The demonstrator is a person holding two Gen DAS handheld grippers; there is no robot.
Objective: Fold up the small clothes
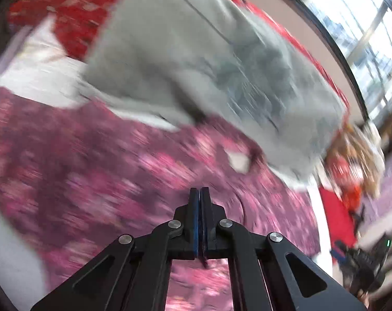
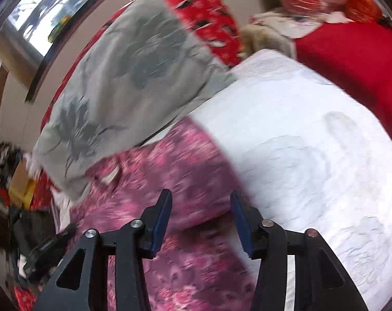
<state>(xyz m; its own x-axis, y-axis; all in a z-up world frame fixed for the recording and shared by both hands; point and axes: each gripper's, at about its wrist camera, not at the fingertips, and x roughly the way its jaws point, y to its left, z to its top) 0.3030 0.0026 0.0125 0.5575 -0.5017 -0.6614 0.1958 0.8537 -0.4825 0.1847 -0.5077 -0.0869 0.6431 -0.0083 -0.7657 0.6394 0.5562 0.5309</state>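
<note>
While left gripper (image 1: 200, 191) fingers are pressed together and right gripper (image 2: 200, 202) fingers spread, pink floral garment (image 2: 185, 165) risks bunching unpinched on bed (image 2: 312, 142).

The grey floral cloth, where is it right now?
The grey cloth lies ahead of both grippers, beyond the pink floral garment. In the right wrist view it sits upper left, between the red patterned fabric and the white quilt.
</note>
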